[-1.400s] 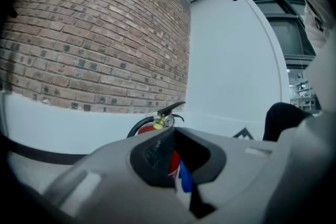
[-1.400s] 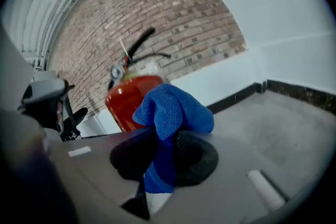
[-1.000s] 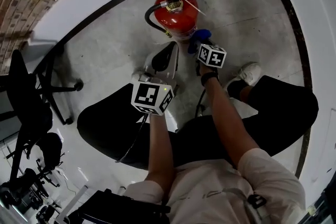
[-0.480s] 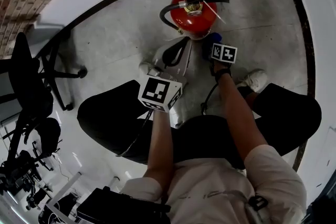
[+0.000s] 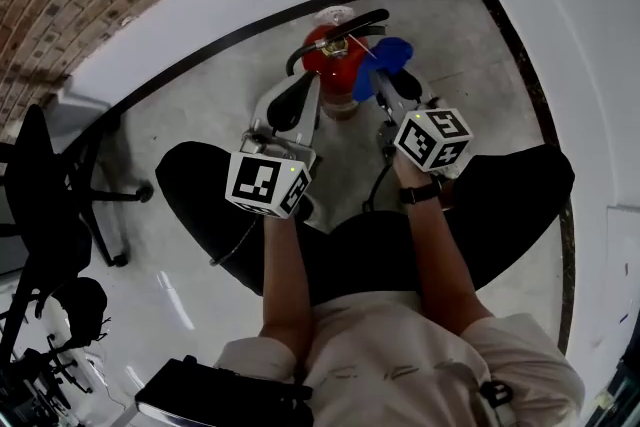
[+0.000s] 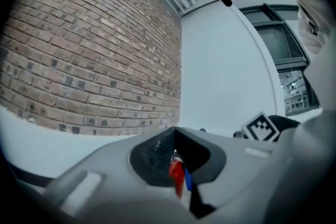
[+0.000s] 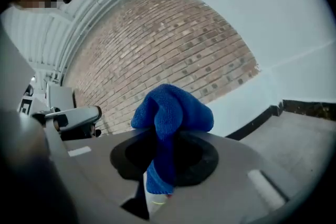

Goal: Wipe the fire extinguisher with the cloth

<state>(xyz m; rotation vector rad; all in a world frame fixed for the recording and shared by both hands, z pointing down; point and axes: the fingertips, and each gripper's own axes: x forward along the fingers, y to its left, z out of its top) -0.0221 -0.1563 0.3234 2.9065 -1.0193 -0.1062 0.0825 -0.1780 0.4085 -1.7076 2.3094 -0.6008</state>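
Two handheld grippers pointed toward a red fire extinguisher [image 5: 330, 67]; it stood upright on the grey floor [image 5: 200, 105] near the room's corner, close to the white wall [image 5: 200, 10]; the right gripper [image 5: 388, 85] had its jaws clamped on a bunched blue cloth [image 5: 392, 55], held just beside the extinguisher's top, though contact was unclear; the left gripper [image 5: 300, 100] had its jaws pressed together on nothing, near the extinguisher's other side; a black office chair [image 5: 50, 185] stood well apart.
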